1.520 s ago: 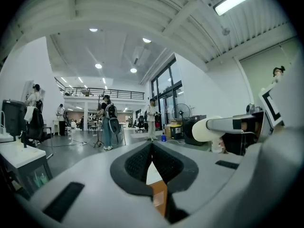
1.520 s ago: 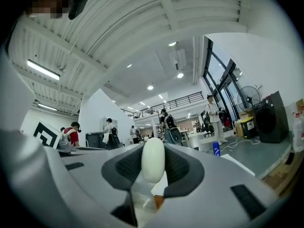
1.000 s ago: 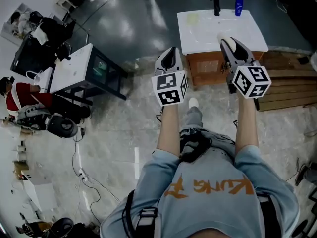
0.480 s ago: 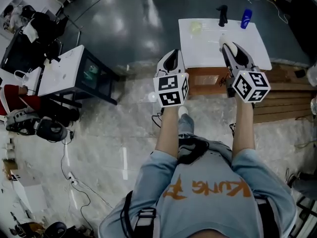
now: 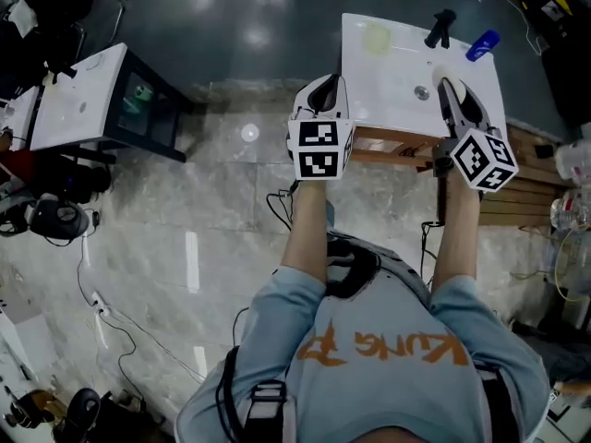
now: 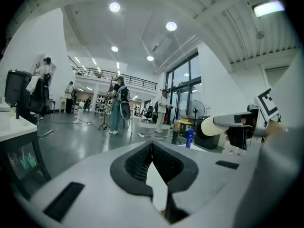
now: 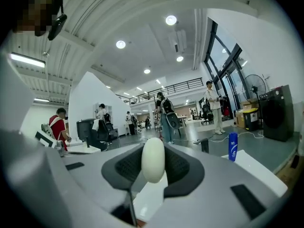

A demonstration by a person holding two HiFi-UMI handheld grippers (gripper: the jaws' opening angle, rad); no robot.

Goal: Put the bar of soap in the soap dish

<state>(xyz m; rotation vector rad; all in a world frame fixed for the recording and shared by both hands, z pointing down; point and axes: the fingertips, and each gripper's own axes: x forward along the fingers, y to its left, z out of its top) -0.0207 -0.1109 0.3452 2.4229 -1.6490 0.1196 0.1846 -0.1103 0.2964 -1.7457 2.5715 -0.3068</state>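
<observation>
The white bar of soap [image 7: 153, 159] sits upright between the pads of my right gripper [image 7: 153, 148], which is shut on it. In the head view the right gripper [image 5: 450, 86] hangs over the near right part of the white sink top [image 5: 392, 81]. The pale yellow-green soap dish [image 5: 376, 37] lies at the sink's far left corner, apart from both grippers. My left gripper [image 5: 323, 92] is shut and empty at the sink's near left edge. The left gripper view shows its jaws [image 6: 152, 145] meeting, with the soap [image 6: 207, 125] off to the right.
A black faucet [image 5: 441, 28] and a blue bottle [image 5: 482, 44] stand at the sink's far edge. The sink rests on a wooden cabinet [image 5: 397, 146]. Wooden boards [image 5: 536, 178] lie to the right, a white-topped black table [image 5: 78, 109] to the left. Cables trail across the floor.
Both grippers have travelled forward to the sink and now hang over its near edge. The soap stays in the right gripper. The left gripper stays shut.
</observation>
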